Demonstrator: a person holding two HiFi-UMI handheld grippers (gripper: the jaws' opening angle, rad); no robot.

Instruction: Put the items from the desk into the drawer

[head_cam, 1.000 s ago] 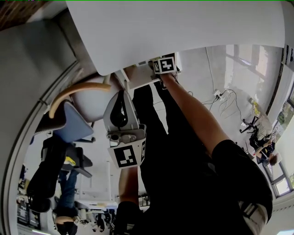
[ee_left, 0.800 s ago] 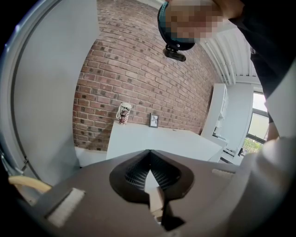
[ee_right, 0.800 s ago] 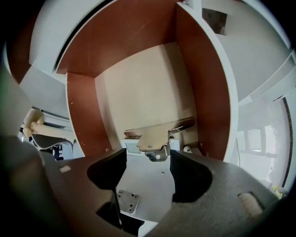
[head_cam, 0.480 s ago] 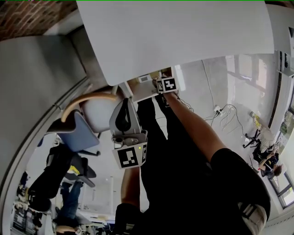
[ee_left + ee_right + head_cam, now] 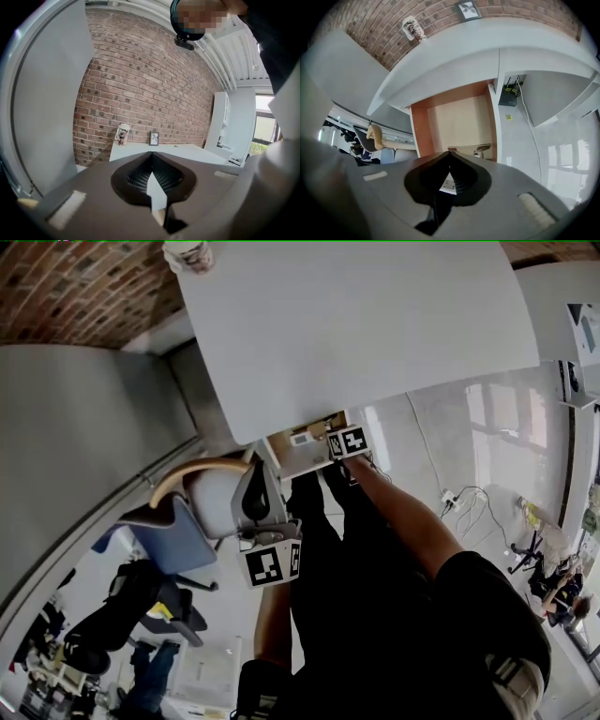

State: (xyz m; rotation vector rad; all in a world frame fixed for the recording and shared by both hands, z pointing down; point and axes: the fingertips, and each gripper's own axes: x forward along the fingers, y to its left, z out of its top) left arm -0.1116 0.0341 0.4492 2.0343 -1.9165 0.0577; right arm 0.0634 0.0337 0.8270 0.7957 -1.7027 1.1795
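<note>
The drawer (image 5: 459,117) stands pulled out under the white desk (image 5: 454,51); its bottom is pale wood. A small grey-and-white item (image 5: 483,149) lies near its front edge, and another white item (image 5: 449,183) shows below my jaws. My right gripper (image 5: 450,153) hangs above the drawer pointing steeply down. Its jaws have just been closing and now stand shut with nothing between them. My left gripper (image 5: 151,154) points nearly level at the desk (image 5: 164,151), shut and empty. In the head view the right gripper (image 5: 339,444) is over the drawer (image 5: 298,454), the left gripper (image 5: 258,476) beside it.
A patterned cup (image 5: 123,134) and a small picture frame (image 5: 153,138) stand at the back of the desk against the brick wall (image 5: 140,84). A chair with a blue seat (image 5: 173,531) is left of the drawer. Cables and a power strip (image 5: 508,96) lie under the desk.
Both grippers have risen. The right one has come up away from the drawer. More of the desk top and the cup at its far edge have come into the head view.
</note>
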